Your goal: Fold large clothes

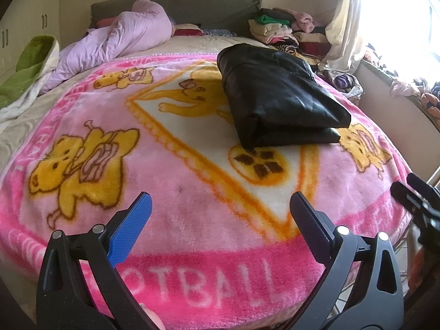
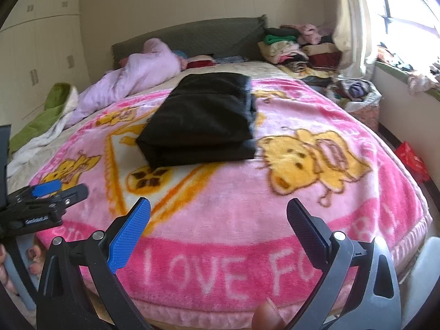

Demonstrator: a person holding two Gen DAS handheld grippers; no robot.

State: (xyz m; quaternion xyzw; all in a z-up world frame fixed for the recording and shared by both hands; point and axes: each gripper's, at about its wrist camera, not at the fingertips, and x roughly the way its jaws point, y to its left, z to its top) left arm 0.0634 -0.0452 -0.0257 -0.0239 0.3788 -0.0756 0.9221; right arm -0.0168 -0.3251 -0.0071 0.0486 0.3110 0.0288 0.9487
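Observation:
A black garment (image 1: 277,96) (image 2: 203,118) lies folded into a thick rectangular stack on the pink cartoon blanket (image 1: 178,181) (image 2: 275,192) that covers the bed. My left gripper (image 1: 220,206) hovers open over the blanket's near edge, well short of the garment, with nothing between its fingers. My right gripper (image 2: 218,211) is also open and empty, held above the near edge in front of the garment. In the right wrist view the left gripper (image 2: 52,192) shows at the left edge. The right gripper (image 1: 412,192) shows at the right edge of the left wrist view.
A crumpled lilac duvet (image 1: 118,38) and a green cloth (image 1: 27,68) lie at the bed's far left. Stacks of folded clothes (image 1: 283,27) (image 2: 299,46) sit at the far right by the headboard (image 1: 178,5). More clothes fill a basket (image 2: 360,96) and the windowsill (image 2: 407,71).

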